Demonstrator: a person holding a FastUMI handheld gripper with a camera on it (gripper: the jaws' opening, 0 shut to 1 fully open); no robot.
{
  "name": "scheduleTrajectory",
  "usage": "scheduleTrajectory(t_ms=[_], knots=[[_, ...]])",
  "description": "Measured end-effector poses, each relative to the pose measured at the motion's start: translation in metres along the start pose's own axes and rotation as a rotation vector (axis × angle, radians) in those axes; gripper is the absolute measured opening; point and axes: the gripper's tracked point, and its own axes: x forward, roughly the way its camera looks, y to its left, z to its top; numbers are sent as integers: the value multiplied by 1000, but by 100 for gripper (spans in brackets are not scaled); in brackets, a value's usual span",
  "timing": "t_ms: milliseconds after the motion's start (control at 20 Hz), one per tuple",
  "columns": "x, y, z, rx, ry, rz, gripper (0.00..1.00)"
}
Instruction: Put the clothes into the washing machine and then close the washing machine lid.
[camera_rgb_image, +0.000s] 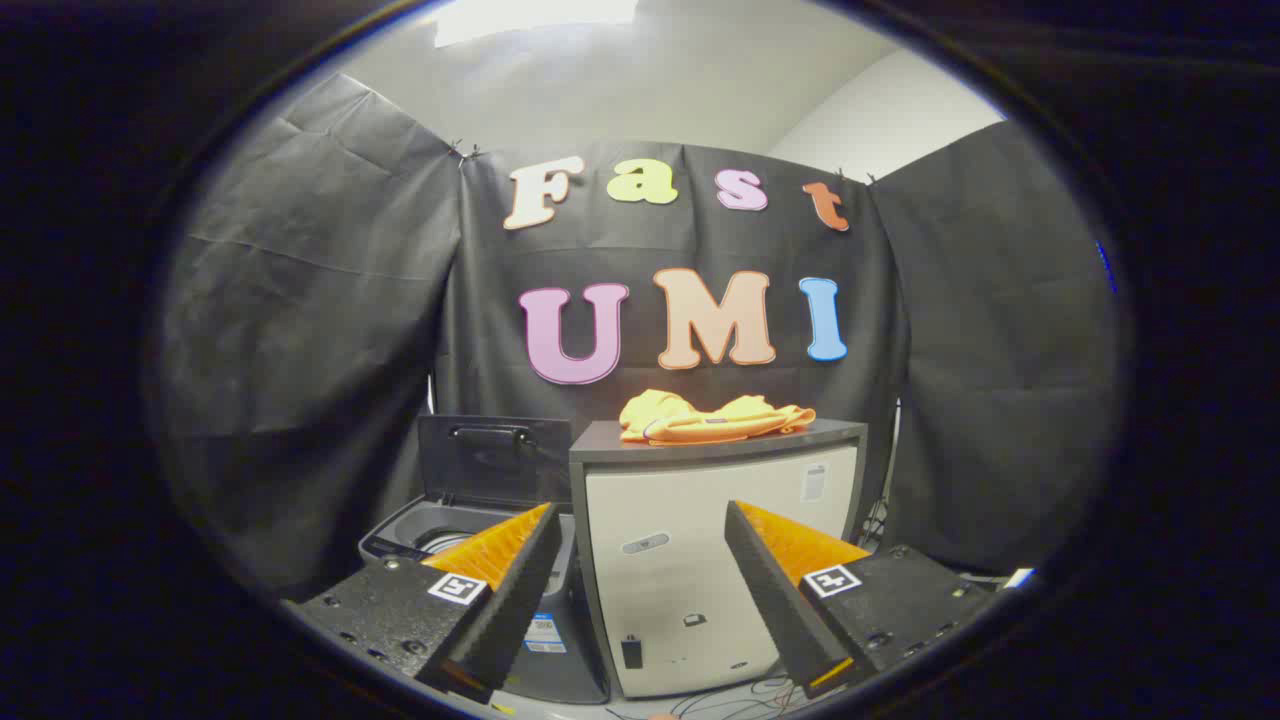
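Observation:
A crumpled orange garment lies on top of a white cabinet well beyond my fingers. To the cabinet's left stands a grey top-loading washing machine, its dark lid raised upright against the booth wall. The drum opening shows partly behind one of my fingers. My gripper hangs in the air in front of the cabinet, open wide, with nothing between its fingers. It is far from both the garment and the machine.
Black cloth walls close the booth at the back and on both sides. Cables lie on the floor at the cabinet's foot, and more hang at its right side.

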Motion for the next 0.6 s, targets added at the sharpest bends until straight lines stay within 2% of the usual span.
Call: scheduleTrajectory(t_ms=[300, 600], knots=[[5, -3, -12, 44, 37, -7, 99], [12, -8, -21, 32, 65, -17, 96]])
